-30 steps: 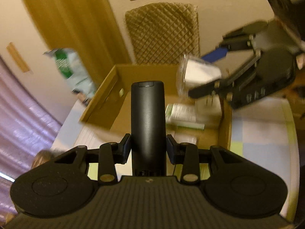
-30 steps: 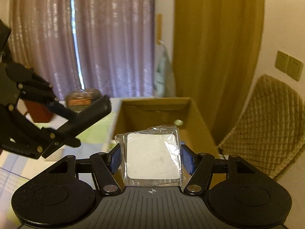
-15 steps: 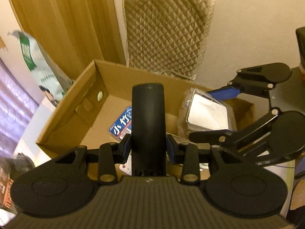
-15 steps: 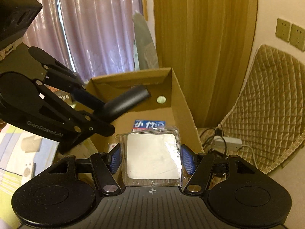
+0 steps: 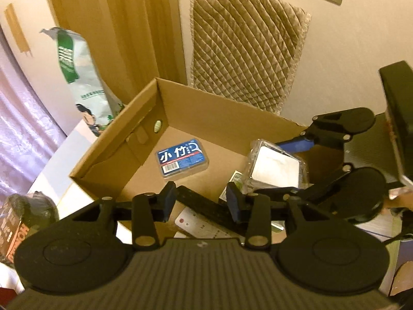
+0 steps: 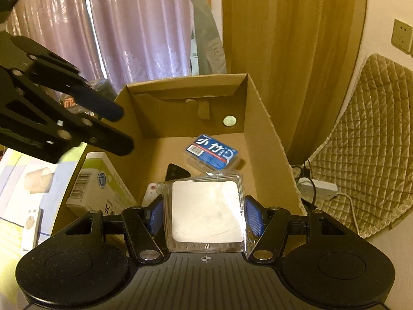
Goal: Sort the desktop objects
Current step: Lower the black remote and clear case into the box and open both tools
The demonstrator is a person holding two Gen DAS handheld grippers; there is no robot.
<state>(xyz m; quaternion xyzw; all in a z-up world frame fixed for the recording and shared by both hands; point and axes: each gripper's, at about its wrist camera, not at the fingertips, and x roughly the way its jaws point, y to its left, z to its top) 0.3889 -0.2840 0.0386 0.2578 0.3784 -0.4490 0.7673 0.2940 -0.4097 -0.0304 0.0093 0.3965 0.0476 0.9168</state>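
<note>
Right tool is clamped on the two side edges of a flat white square packet in clear wrap, with the packet's broad face turned up at the camera. In the right wrist view it fills the lower middle of the frame, and the open cardboard box spreads out right behind and under it. So the thing I'm carrying is already over the box's near end, well inside the walls.

Left tool has its pads spread apart with nothing between them. In the left wrist view the black remote lies below that gap on the box floor. Its long axis runs slantwise from centre-left down to lower right, across a white card-like thing.

What matters for the drop, as far as I can judge:
- bare floor is in the middle of the right wrist frame, between the packet and the blue case further up
- the remote's tip pokes out just above the packet's top left corner, so straight down probably lands partly on it
- a white and green carton sits at lower left. I think it leans inside the box's left wall, but the fisheye makes that hard to call.

Left tool hangs at the upper left of that frame, clear of the packet.
</note>
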